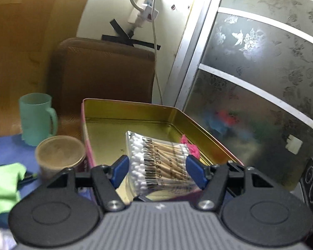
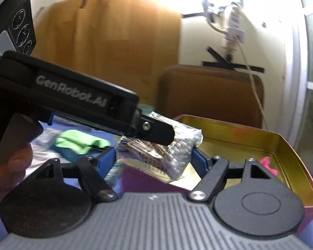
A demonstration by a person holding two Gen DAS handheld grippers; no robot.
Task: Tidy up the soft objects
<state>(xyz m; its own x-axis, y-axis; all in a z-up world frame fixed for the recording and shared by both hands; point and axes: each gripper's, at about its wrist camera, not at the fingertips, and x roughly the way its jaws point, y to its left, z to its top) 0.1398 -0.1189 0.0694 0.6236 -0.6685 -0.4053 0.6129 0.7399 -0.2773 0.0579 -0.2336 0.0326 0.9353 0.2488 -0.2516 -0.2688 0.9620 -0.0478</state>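
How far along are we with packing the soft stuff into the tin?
Done: a pink item already lies in the open tin. In hand: the left claw grips a bag of cotton swabs over the tin, not yet released; the right claw is open and holds nothing. Left: a green cloth is still on the blue surface outside the tin.

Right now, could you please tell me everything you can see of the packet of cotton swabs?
The packet of cotton swabs is a clear, crinkly plastic bag of wooden-stemmed swabs with white tips, printed with a black barcode. It is tilted above the open gold-lined tin, between the blue fingers of the left gripper, which appear to grip its sides.
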